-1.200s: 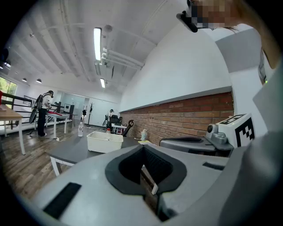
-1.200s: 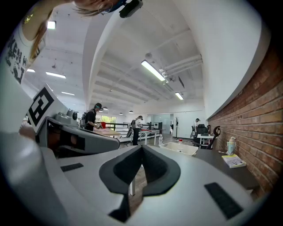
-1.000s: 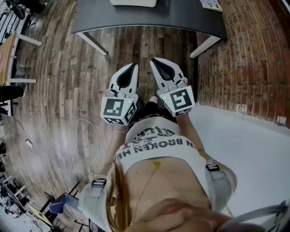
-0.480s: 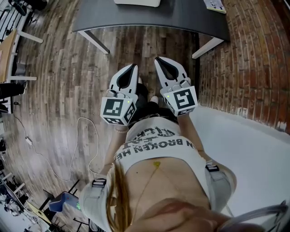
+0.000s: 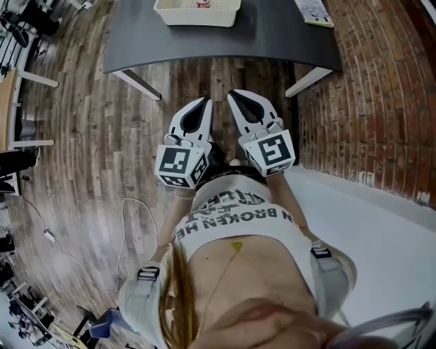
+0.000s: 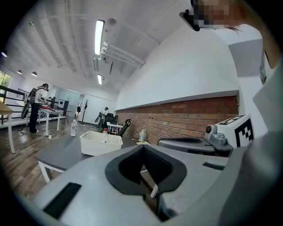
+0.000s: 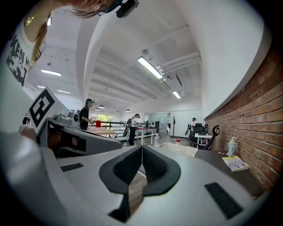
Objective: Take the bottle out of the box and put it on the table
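Note:
A white box (image 5: 197, 12) stands on the dark grey table (image 5: 272, 34) at the top of the head view. A red-capped bottle (image 5: 203, 3) stands upright inside it. The box (image 6: 101, 143) and bottle (image 6: 105, 131) lie well ahead in the left gripper view, as do the same box (image 7: 179, 150) and bottle (image 7: 177, 142) in the right gripper view. My left gripper (image 5: 206, 101) and right gripper (image 5: 231, 93) hang side by side over the wooden floor, short of the table's near edge. Both are shut and empty, as the left gripper (image 6: 143, 146) and right gripper (image 7: 141, 146) show close up.
A second clear bottle (image 6: 73, 128) stands on the table left of the box. A booklet (image 5: 313, 9) and a small figure (image 7: 232, 145) lie at its right end. A brick wall (image 5: 368, 95) runs along the right. A cable (image 5: 129, 225) lies on the floor. People work at far tables.
The table has slid further into view at the top, and the white box now shows on it. Both grippers have come nearer to the table's edge, still shut.

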`<state>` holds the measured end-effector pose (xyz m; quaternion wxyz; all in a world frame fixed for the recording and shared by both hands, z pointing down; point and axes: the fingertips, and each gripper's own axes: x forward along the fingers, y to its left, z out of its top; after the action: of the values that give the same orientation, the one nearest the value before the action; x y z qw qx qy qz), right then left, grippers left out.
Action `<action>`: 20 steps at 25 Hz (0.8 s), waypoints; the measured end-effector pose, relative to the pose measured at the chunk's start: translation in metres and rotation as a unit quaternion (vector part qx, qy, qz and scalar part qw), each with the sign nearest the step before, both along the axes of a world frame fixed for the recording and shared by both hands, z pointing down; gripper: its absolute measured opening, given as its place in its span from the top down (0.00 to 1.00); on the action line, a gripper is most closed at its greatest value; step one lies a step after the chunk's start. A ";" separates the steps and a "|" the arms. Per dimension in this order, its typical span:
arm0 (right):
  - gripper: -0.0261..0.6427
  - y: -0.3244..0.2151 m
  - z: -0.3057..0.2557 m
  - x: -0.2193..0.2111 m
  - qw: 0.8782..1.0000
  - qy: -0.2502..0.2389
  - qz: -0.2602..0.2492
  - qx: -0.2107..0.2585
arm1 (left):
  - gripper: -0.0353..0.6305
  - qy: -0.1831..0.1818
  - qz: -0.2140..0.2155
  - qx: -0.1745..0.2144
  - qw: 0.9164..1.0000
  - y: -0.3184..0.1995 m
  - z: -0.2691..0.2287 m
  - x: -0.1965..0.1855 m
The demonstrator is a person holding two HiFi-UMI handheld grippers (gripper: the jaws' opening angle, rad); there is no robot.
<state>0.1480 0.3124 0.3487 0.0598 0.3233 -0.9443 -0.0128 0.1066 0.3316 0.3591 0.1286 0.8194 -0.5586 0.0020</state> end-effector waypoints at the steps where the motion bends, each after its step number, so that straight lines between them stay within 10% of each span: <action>1: 0.95 -0.008 -0.001 -0.005 1.000 0.000 0.001 0.002 | 0.94 0.000 0.004 0.000 1.000 -0.009 0.000 -0.004; 20: 0.95 -0.105 0.016 -0.084 1.000 0.003 0.012 -0.013 | 0.94 0.003 0.044 -0.017 0.999 -0.109 0.016 -0.072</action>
<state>0.0642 0.2073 0.3650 0.0668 0.3338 -0.9403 -0.0010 0.0346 0.2224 0.3756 0.1440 0.8407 -0.5217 0.0145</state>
